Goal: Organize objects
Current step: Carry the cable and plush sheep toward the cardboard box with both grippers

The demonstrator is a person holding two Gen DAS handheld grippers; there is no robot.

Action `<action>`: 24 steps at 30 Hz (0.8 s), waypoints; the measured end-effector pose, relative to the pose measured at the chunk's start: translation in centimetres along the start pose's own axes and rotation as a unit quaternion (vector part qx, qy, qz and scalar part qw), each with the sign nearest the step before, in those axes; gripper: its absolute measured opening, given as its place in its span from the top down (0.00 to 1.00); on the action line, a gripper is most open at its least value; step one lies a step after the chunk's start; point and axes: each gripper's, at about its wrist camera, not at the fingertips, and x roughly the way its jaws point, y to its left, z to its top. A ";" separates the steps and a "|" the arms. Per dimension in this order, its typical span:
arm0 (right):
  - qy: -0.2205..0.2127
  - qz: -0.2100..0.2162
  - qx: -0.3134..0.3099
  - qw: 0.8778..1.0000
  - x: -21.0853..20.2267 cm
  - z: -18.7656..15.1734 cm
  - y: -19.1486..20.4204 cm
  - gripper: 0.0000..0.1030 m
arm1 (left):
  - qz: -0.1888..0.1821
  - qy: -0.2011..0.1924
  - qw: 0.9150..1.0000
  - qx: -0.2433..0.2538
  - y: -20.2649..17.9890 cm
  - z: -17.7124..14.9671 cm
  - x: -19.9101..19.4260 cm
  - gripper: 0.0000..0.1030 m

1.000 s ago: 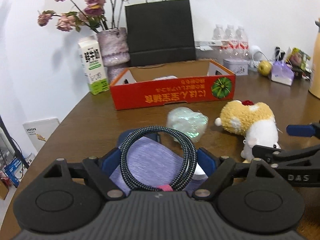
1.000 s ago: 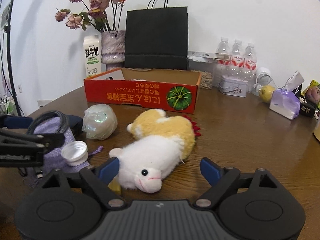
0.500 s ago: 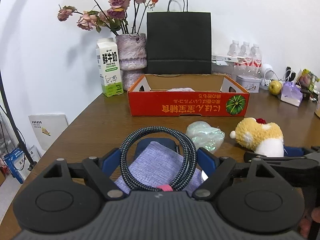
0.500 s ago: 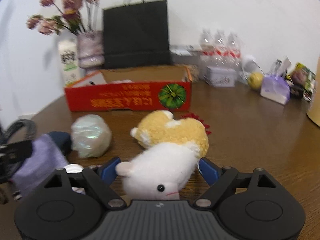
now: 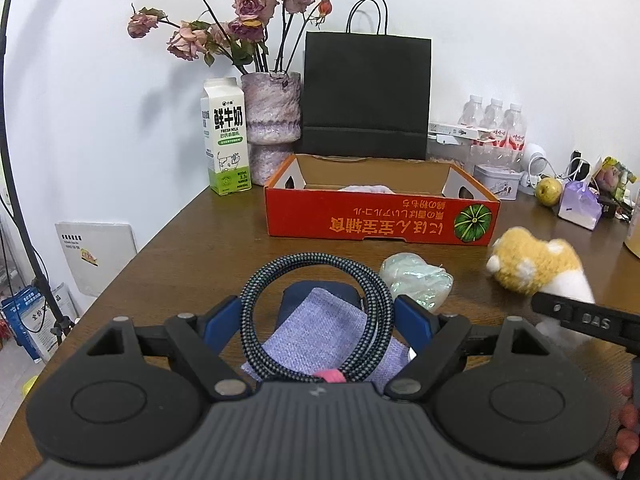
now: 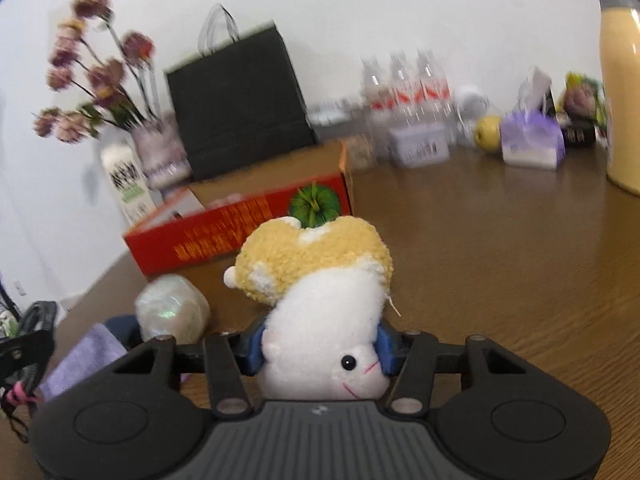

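Note:
My left gripper point(image 5: 318, 320) is shut on a coiled braided cable point(image 5: 316, 316) with a pink tie, held above a purple cloth pouch point(image 5: 320, 336) on the table. My right gripper point(image 6: 320, 350) is shut on a white and yellow plush toy point(image 6: 320, 292), lifted off the table; the toy also shows in the left wrist view point(image 5: 536, 264). A red cardboard box point(image 5: 380, 216) stands open at the back, with something pale purple inside. An iridescent wrapped ball point(image 5: 416, 280) lies in front of the box.
Behind the box stand a milk carton point(image 5: 226, 140), a vase of dried roses point(image 5: 272, 120) and a black paper bag point(image 5: 366, 96). Water bottles point(image 6: 404, 92), a tin, an apple point(image 5: 548, 192), a tissue pack point(image 6: 528, 140) and a yellow flask point(image 6: 620, 80) stand at the back right.
My right gripper closed on the plush toy and lifted it, swinging right. My left gripper rose and levelled with the cable still in it.

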 end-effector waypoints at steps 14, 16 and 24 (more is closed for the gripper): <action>-0.042 0.033 -0.049 0.997 -1.7 2.1 1.9 0.51 | -0.008 -0.018 1.000 0.006 -1.4 2.3 -0.1 0.19; -0.048 0.038 -0.052 0.997 -1.6 2.6 2.3 0.51 | -0.010 -0.022 1.000 0.002 -1.6 3.0 0.1 0.19; -0.064 0.060 -0.049 0.995 0.6 4.6 4.2 0.51 | -0.014 -0.045 0.999 -0.017 -2.0 6.0 1.2 0.19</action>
